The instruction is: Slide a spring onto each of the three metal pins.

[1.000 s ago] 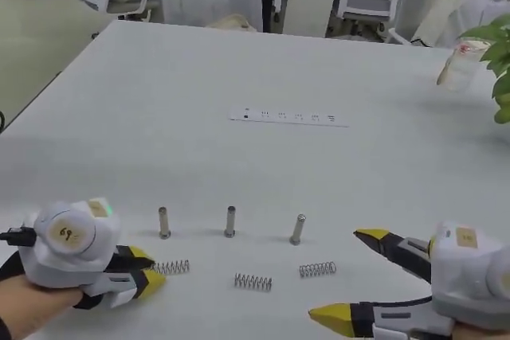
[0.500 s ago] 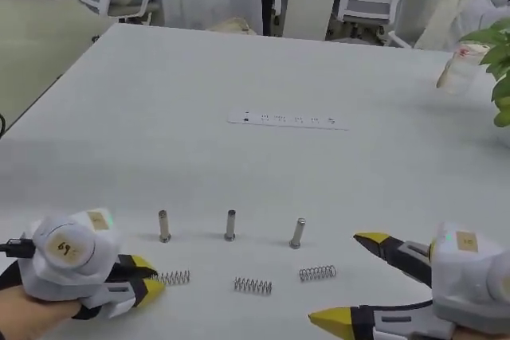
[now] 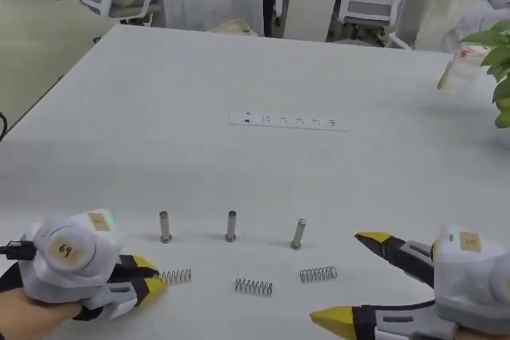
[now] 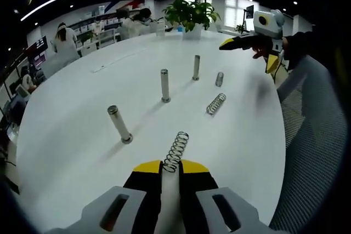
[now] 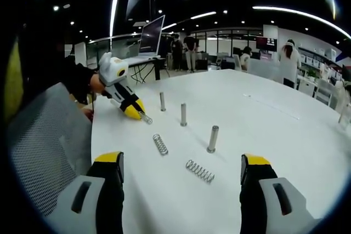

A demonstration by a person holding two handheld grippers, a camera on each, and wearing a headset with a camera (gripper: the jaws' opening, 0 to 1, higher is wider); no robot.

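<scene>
Left gripper (image 4: 170,164) is clamping the end of a spring (image 4: 176,147). I'm holding the right gripper (image 5: 181,160) spread wide, hovering before the pins (image 5: 213,138).

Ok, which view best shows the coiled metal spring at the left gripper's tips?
Left gripper view: the coiled metal spring lies close, coils distinct, one end in the left gripper. Head view shows it small; right gripper view, tiny, far.

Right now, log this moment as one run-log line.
left gripper: shut on end of left spring | right gripper: open, empty | pins: bare | middle spring, right spring: loose on table
</scene>
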